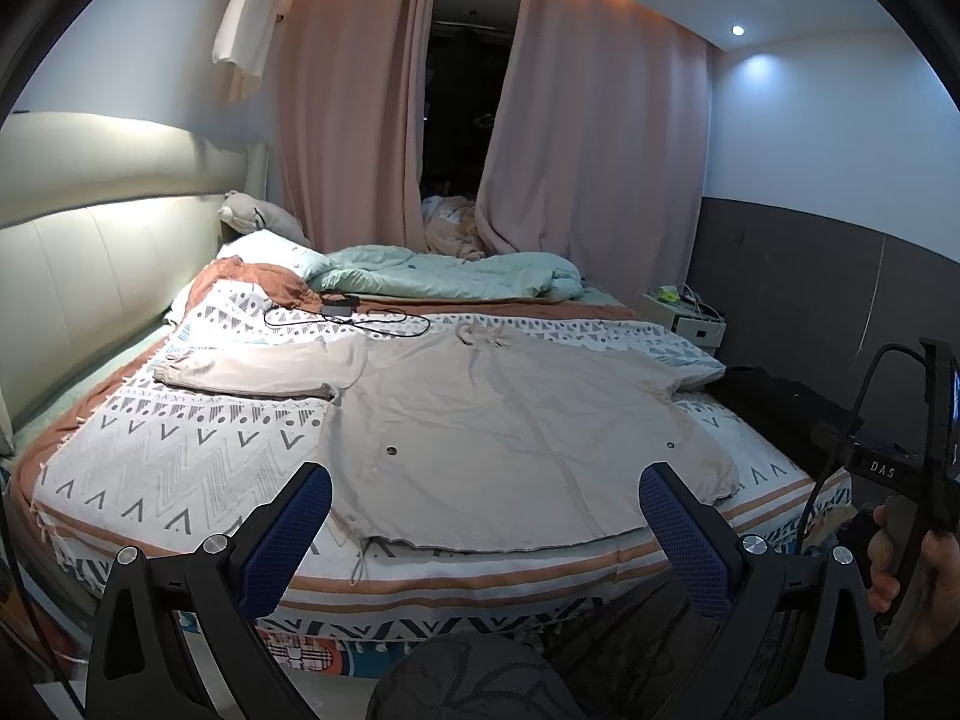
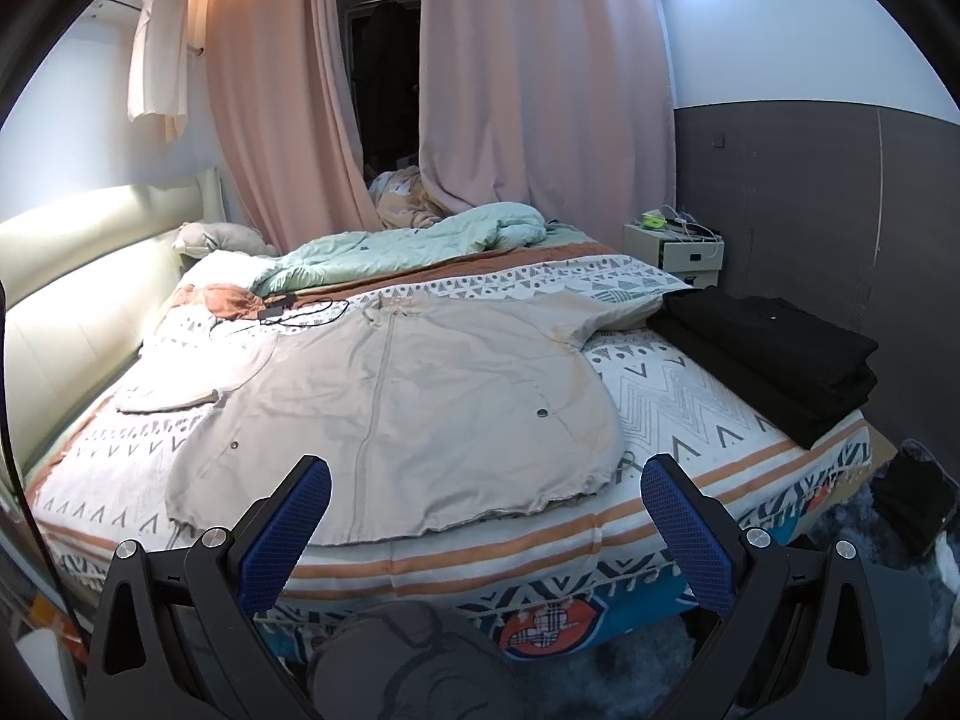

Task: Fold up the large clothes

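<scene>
A large beige jacket (image 1: 480,420) lies spread flat, front up, on the patterned bed cover (image 1: 180,456), hem toward me and sleeves out to both sides. The right wrist view shows the same jacket (image 2: 420,396) with its centre zip and two snap buttons. My left gripper (image 1: 483,516) hovers open just short of the hem, holding nothing. My right gripper (image 2: 486,510) is open too, above the bed's near edge and the hem. In the left wrist view, a hand (image 1: 900,552) holds the right gripper's handle at the far right.
A stack of folded black clothes (image 2: 774,360) sits on the bed's right side. A black cable and charger (image 1: 348,315) lie beyond the collar. A green duvet (image 1: 456,276) is bunched at the back. A nightstand (image 2: 678,252) stands by the wall; a padded headboard (image 1: 90,276) runs along the left.
</scene>
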Motion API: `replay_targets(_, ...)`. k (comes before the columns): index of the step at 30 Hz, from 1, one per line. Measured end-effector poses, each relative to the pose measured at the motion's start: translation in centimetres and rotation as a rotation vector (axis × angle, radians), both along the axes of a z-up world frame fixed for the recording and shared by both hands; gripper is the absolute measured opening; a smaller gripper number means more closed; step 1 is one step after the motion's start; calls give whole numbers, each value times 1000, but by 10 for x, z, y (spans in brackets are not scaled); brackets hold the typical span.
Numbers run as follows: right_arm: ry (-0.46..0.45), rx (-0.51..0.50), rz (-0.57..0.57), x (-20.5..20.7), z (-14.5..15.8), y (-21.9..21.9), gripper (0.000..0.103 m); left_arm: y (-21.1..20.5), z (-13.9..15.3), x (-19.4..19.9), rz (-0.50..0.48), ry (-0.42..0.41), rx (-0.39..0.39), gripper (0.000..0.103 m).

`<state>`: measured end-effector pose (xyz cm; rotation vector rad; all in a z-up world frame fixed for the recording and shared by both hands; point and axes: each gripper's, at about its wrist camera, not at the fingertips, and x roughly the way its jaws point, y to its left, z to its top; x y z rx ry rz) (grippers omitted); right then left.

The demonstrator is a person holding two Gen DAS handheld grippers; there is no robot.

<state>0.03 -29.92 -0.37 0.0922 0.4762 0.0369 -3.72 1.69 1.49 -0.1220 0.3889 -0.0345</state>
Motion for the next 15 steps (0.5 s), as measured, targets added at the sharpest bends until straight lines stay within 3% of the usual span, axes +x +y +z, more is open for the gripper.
replay_targets(15, 5, 3, 54, 60, 7, 28, 103, 24, -4, 66, 32, 41, -14, 103)
